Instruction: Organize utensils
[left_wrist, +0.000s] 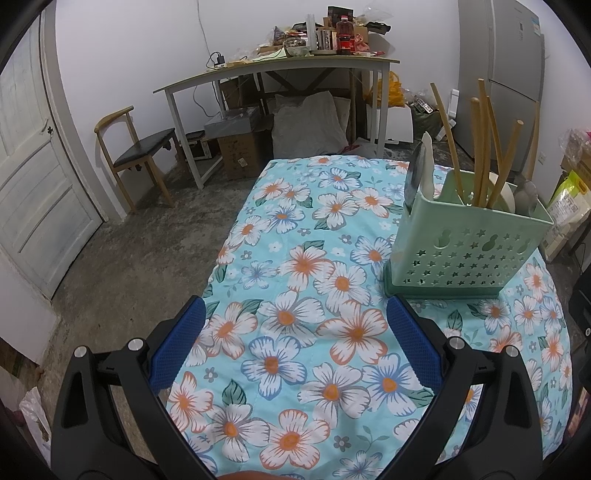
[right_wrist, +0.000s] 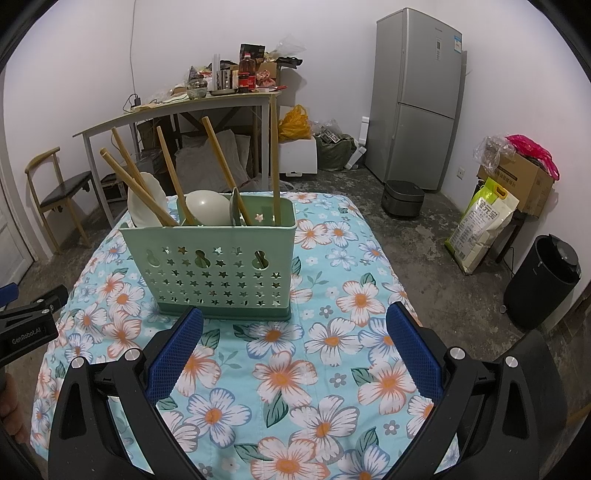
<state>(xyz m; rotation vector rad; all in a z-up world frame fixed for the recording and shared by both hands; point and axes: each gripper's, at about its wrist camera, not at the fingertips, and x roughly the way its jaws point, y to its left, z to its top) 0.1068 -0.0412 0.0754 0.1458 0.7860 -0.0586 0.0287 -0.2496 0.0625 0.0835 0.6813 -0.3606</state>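
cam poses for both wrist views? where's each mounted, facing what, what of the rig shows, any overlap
Left wrist: behind the open left claw, looking down across the floral tablecloth toward the far desk; utensil holder to the right; only its own blue fingers show.
Right wrist: behind the open right claw, facing the utensil holder nearly head-on, fridge beyond on the right; its own fingers show, plus the left claw's body at the left edge.
Shared: holder with chopsticks, tablecloth, desk, chair, fridge.

Floral cloth (right_wrist: 332, 354) carries green caddy (right_wrist: 221, 273).
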